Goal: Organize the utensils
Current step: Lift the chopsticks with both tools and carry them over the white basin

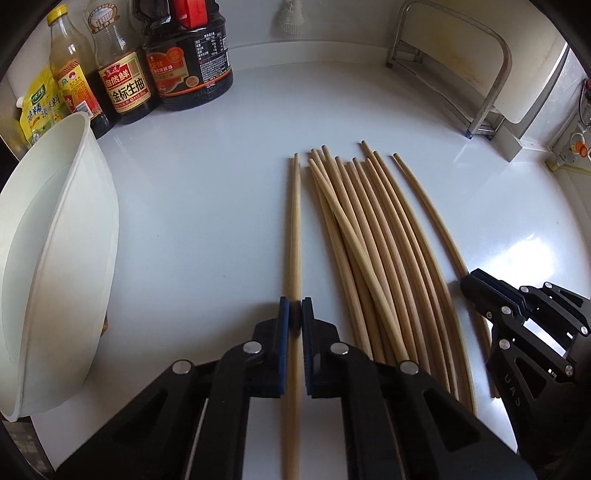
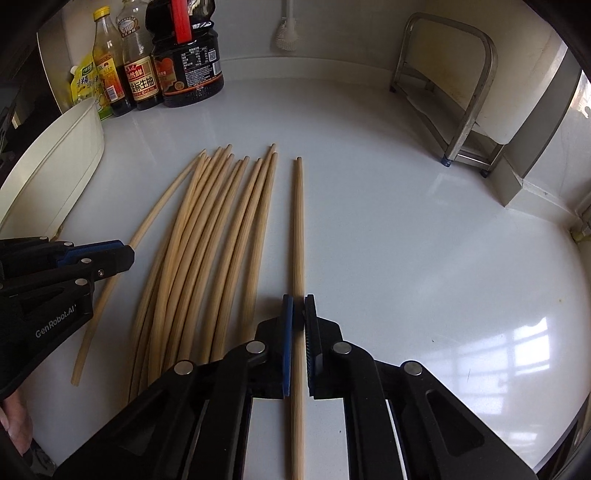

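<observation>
Several bamboo chopsticks (image 1: 369,240) lie side by side on the white counter, also in the right wrist view (image 2: 207,240). My left gripper (image 1: 295,314) is shut on the leftmost single chopstick (image 1: 294,221), set apart from the bundle. My right gripper (image 2: 299,314) is shut on the rightmost single chopstick (image 2: 299,229). The right gripper shows at the right of the left wrist view (image 1: 476,284); the left gripper shows at the left of the right wrist view (image 2: 125,254).
A white plastic tub (image 1: 55,240) stands at the left. Sauce bottles (image 1: 125,85) and a dark jug (image 1: 192,62) stand at the back left. A metal rack (image 1: 461,74) stands at the back right. A brush (image 2: 286,33) hangs on the back wall.
</observation>
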`<state>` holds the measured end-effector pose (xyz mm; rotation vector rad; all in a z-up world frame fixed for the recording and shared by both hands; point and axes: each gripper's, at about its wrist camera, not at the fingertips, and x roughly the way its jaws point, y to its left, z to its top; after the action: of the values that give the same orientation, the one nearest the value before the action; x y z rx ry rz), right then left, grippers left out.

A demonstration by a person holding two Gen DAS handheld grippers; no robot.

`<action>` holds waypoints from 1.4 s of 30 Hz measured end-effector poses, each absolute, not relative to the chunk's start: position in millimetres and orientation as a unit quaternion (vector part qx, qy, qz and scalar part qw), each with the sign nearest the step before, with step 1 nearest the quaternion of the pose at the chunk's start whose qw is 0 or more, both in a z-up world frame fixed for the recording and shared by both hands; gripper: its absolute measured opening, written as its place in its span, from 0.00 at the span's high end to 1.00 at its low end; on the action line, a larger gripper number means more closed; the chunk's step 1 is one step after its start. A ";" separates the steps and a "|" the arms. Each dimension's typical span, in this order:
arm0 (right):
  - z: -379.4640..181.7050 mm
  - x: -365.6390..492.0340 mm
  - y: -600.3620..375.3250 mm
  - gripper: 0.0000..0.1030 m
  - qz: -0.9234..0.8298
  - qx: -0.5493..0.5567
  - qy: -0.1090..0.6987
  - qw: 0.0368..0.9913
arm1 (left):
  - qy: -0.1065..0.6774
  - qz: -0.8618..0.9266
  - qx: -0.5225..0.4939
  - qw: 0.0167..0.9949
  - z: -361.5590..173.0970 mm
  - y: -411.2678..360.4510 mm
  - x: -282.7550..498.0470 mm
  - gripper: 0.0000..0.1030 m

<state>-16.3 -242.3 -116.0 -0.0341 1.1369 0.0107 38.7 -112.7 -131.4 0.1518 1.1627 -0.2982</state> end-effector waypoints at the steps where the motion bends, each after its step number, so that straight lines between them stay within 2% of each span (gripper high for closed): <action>1: -115.8 -16.4 -244.9 0.94 0.005 -0.007 0.539 0.842 | 0.549 -0.142 0.067 0.821 -131.4 -112.6 39.6 0.93; 10: -105.6 -20.7 -262.1 0.94 -0.002 0.065 0.543 0.837 | 0.550 -0.148 0.053 0.820 -114.8 -103.0 45.0 0.93; 17: -60.5 -17.2 -246.4 0.94 0.011 0.076 0.515 0.854 | 0.537 -0.173 0.035 0.825 -70.2 -90.7 42.2 0.93; 24: -12.5 6.5 -195.7 0.94 0.058 0.074 0.478 0.873 | 0.502 -0.159 0.009 0.850 -7.2 -36.1 49.8 0.93; 28: -1.8 26.7 -149.2 0.94 0.099 0.072 0.464 0.878 | 0.486 -0.124 0.005 0.865 11.4 11.3 55.6 0.93; 36: -0.1 62.3 -43.7 0.94 0.174 0.049 0.467 0.866 | 0.484 -0.057 -0.013 0.873 2.9 110.7 73.9 0.93; 42: -8.7 82.9 16.9 0.94 0.203 0.034 0.482 0.852 | 0.500 -0.043 -0.026 0.864 -17.3 156.9 92.7 0.93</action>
<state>82.9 16.9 -8.7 0.0720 1.0139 0.4278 92.7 156.9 -17.3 -0.0551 1.0484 -0.0909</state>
